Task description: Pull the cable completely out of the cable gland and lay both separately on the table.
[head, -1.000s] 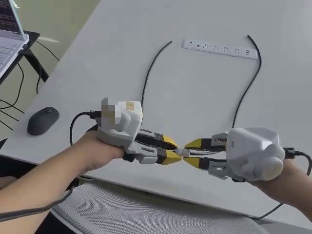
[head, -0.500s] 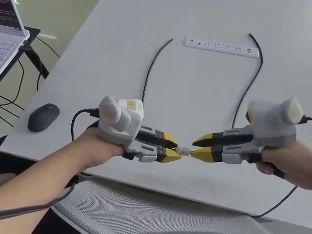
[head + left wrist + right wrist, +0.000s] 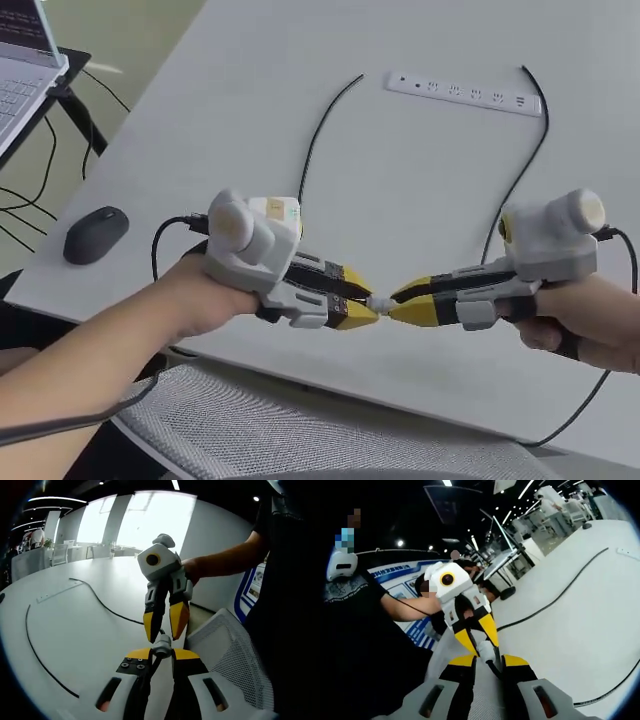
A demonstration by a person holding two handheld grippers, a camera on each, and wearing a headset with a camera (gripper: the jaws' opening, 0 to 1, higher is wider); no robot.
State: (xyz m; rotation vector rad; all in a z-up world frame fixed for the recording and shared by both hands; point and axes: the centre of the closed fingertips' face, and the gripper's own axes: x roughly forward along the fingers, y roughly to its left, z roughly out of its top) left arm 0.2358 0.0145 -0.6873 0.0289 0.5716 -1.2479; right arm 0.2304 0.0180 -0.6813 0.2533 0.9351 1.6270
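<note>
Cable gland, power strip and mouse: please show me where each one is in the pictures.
cable gland (image 3: pixel 161 645): left gripper view, on its grey round body.
power strip (image 3: pixel 468 93): head view, on the middle of its white top face.
mouse (image 3: pixel 95 234): head view, on the top of its dark shell.

Yellow fingers (image 3: pixel 358 316) — white table (image 3: pixel 400 180).

readable text: none | laptop screen (image 3: pixel 22 25): blurred | blue wall board (image 3: pixel 417 630): too small
</note>
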